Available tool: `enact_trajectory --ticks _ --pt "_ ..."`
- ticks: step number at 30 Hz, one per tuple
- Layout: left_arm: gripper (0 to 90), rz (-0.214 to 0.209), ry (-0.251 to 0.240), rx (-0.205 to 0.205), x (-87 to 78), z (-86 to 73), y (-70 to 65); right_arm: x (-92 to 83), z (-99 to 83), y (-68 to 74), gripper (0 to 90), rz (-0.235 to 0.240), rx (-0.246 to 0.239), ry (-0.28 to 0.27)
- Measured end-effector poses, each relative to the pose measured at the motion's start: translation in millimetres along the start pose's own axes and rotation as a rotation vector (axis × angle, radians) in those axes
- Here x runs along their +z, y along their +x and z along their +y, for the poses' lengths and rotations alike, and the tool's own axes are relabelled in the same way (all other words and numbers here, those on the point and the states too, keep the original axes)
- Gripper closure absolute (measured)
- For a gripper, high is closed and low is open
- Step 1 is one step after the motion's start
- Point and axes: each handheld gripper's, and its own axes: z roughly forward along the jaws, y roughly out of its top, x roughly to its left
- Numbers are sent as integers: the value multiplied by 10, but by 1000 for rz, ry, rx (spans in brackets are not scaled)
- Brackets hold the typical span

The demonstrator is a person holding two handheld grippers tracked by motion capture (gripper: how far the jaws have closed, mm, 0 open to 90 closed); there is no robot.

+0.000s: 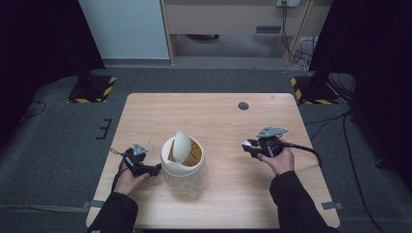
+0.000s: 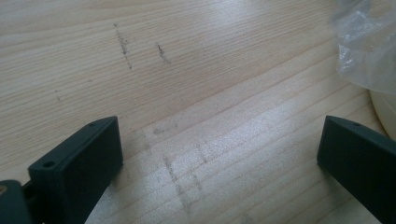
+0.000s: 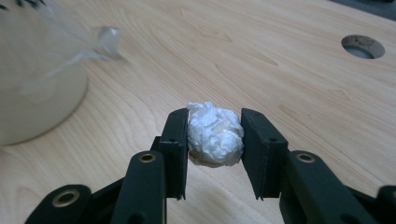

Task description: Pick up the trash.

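Got the paper wad (image 3: 215, 134) pinched in my right tool (image 3: 215, 140), left tool (image 2: 219, 154) gaping empty, next I'm lifting it over the bin (image 1: 182, 167) near the counter's front edge.

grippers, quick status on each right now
left gripper: open, nothing between its jaws.
right gripper: shut on a crumpled white paper ball.
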Motion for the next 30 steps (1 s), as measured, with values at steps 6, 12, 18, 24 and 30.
enact_trajectory --ticks 6,12,18,24,30 --pt "0 0 0 -1 0 0 -2 -182 -2 38 634 23 30 -67" --pt "0 -1 0 -1 0 0 -1 -312 8 36 635 27 58 -116" --pt "0 0 0 -1 0 0 -1 -400 70 48 637 35 60 -150" --pt "0 0 0 -1 0 0 -1 -493 138 62 635 47 71 -197" --pt "0 0 0 -1 0 0 -2 -668 236 45 638 45 74 -257"
